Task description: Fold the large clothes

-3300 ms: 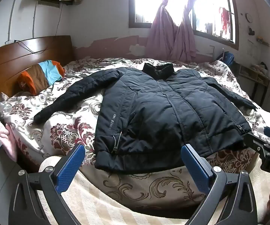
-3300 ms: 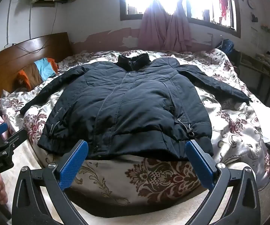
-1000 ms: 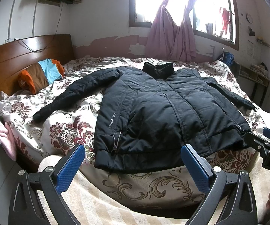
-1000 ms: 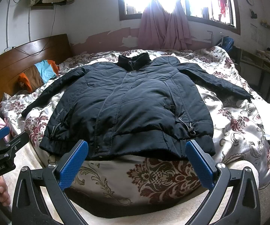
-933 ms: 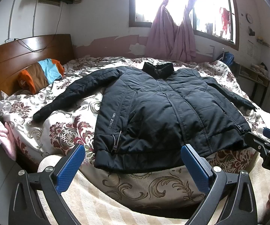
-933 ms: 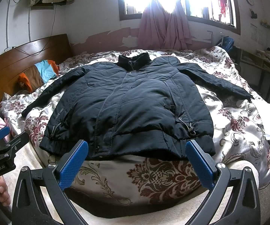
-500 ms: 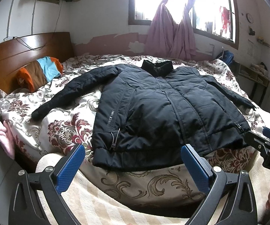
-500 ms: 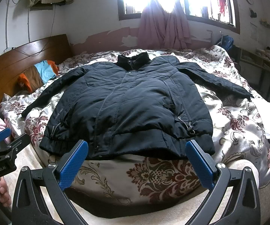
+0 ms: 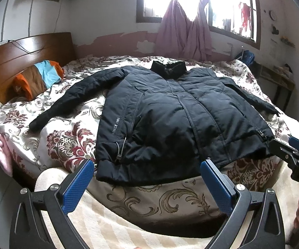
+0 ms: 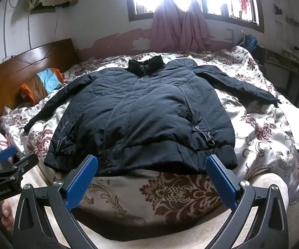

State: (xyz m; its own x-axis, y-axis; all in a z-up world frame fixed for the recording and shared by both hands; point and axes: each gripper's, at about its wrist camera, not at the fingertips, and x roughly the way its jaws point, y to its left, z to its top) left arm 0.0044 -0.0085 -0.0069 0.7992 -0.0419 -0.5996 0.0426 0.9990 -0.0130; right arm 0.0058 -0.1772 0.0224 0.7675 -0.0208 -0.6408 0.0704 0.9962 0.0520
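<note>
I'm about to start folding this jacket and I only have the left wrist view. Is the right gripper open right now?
Observer: Yes. The right gripper is open, with nothing between its fingers.
Operator: Where is it relative to the jacket?
Observer: It faces the hem of the jacket, toward the half on the person's right, and does not appear to touch it.
Operator: Anything loose near that end of the hem?
Observer: A drawcord with toggles lies on the jacket just above the hem.
</note>
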